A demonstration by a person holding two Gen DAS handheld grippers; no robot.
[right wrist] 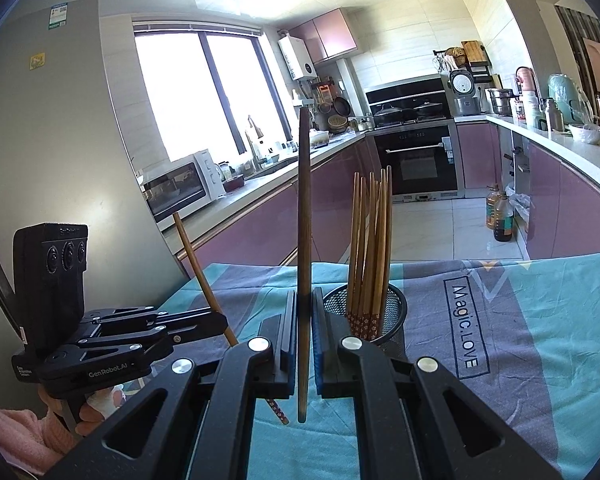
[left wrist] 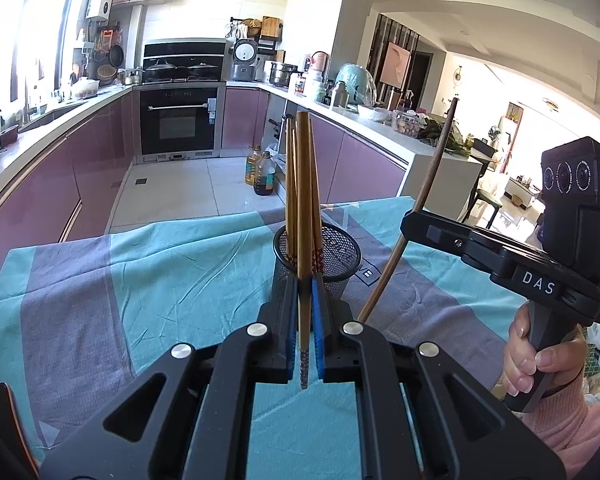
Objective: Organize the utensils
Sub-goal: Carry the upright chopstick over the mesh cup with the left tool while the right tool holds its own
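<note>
Each gripper's jaws are clamped on one chopstick — the left gripper [left wrist: 304, 312] holds a pale chopstick [left wrist: 303, 200], the right gripper [right wrist: 305, 332] a darker chopstick [right wrist: 304, 208]. Both stand near the mesh holder [right wrist: 384, 312] on the cloth-covered tabletop [right wrist: 540, 320]. Light, stiff, smooth sticks — probably prone to pivoting; a mid-shaft grip seems safest.

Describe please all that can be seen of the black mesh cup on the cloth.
The black mesh cup is a round holder of what looks like wire mesh, with a solid rim. It stands upright on the teal and grey cloth, just ahead of both grippers. A bundle of brown chopsticks stands in it, patterned ends down, leaning against its rim. Neither gripper clearly touches the cup; its base is hidden.
</note>
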